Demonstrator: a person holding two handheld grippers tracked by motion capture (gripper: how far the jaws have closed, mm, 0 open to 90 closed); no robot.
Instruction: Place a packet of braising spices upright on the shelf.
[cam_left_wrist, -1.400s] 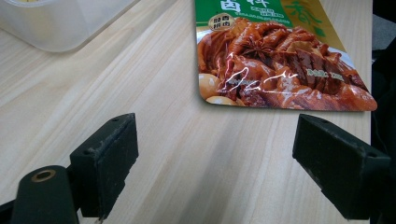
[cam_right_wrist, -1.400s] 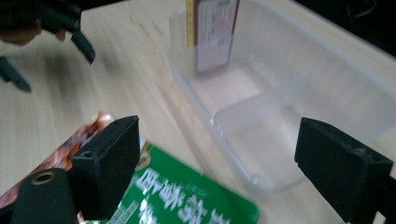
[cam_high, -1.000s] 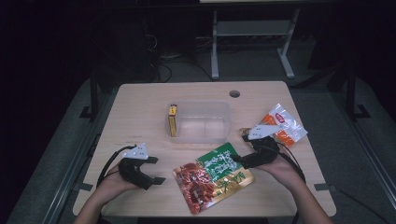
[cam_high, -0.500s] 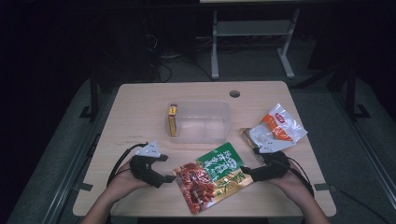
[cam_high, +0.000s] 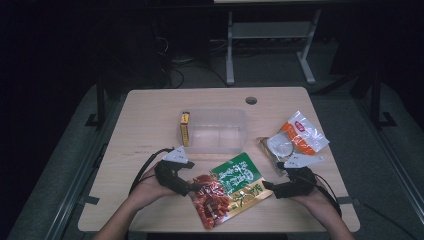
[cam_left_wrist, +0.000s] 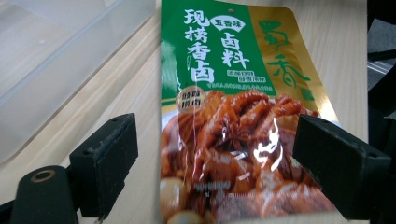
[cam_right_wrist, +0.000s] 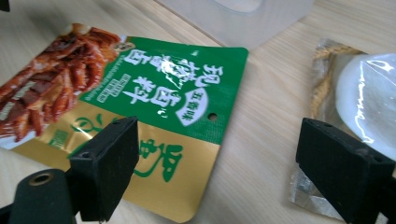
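A snack packet (cam_high: 227, 192), green and gold with red food pictured, lies flat near the table's front edge. My left gripper (cam_high: 197, 188) is at its left end, jaws wide open. In the left gripper view the packet (cam_left_wrist: 224, 93) reaches in between the pads (cam_left_wrist: 105, 170) without touching them. My right gripper (cam_high: 268, 186) sits at the packet's right corner, also open. In the right gripper view its left pad (cam_right_wrist: 109, 163) hovers over the packet's gold corner (cam_right_wrist: 163, 182), and the right pad stands by a clear-and-silver bag (cam_right_wrist: 359, 102).
A clear plastic container (cam_high: 215, 130) stands behind the packet, with a small yellow box (cam_high: 184, 127) at its left side. An orange-and-white bag (cam_high: 300, 135) lies at the right. The table (cam_high: 150, 115) has a round hole (cam_high: 251, 100) at the back.
My left gripper has slid right up to the packet's left end. My right gripper has come down and nearer the front edge, to the packet's right corner. The packet has not moved.
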